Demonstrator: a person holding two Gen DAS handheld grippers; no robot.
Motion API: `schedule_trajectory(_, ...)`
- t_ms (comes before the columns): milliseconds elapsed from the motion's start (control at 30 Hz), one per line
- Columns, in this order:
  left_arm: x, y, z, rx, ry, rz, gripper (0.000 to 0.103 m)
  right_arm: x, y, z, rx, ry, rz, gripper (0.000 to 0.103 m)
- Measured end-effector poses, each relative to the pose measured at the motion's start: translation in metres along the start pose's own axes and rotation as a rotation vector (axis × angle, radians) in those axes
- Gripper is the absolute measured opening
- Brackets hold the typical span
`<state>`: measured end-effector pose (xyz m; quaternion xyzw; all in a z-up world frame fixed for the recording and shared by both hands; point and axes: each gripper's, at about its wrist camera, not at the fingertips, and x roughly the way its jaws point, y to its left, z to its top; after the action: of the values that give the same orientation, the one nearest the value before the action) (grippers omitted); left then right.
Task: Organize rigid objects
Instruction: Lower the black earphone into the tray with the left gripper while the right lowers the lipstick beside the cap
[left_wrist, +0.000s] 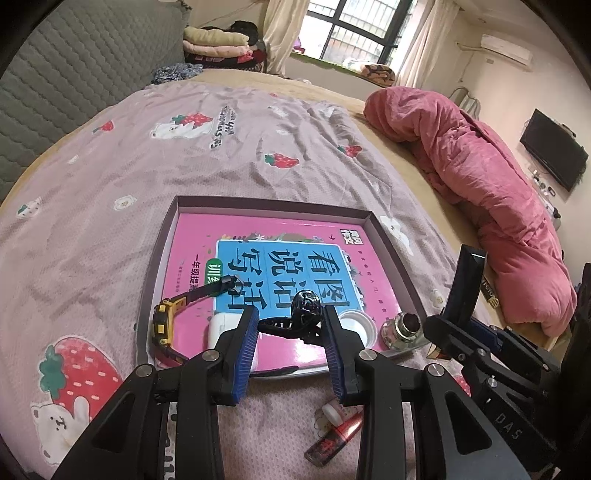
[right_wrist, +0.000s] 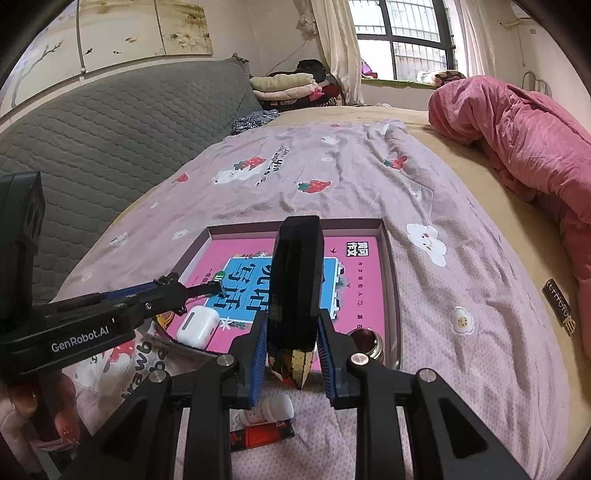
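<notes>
A tall black box with a gold-patterned lower end (right_wrist: 295, 295) is clamped upright in the right gripper (right_wrist: 291, 350) above the near edge of the shallow tray (right_wrist: 391, 266). The left gripper (left_wrist: 291, 334) is held apart around a black hair claw (left_wrist: 301, 314). A pink book (left_wrist: 288, 236), yellow watch (left_wrist: 164, 325), white earbud case (right_wrist: 197, 325) and glass bottle (left_wrist: 404, 330) are kept in the tray on the bedspread (left_wrist: 147, 166).

- Tray (left_wrist: 388, 236) near edge is crowded: yellow watch (left_wrist: 164, 325), earbud case (right_wrist: 197, 325), black clip (left_wrist: 304, 308), glass bottle (left_wrist: 404, 330).
- Tray's far half lies open.
- Small tube (left_wrist: 334, 434) lies on the bed (left_wrist: 110, 229) under the fingers.
</notes>
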<state>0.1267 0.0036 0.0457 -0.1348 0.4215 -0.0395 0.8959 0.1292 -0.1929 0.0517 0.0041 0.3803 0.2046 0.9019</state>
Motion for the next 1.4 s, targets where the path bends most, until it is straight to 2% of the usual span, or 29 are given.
schedule_trajectory(267,0.012,0.005,-0.002,-0.012,0.015,-0.001,0.035,0.013,-0.004,0.005,0.006,0.013,-0.009,0.026)
schedule_trajectory(833,0.042,0.009,-0.005,-0.014,0.058,0.005,0.035,0.054,-0.009,-0.009,0.01,0.084,-0.02,0.026)
schedule_trajectory(1400,0.066,0.0,-0.009,-0.008,0.107,-0.007,0.035,0.07,-0.011,-0.014,0.001,0.128,-0.031,0.026)
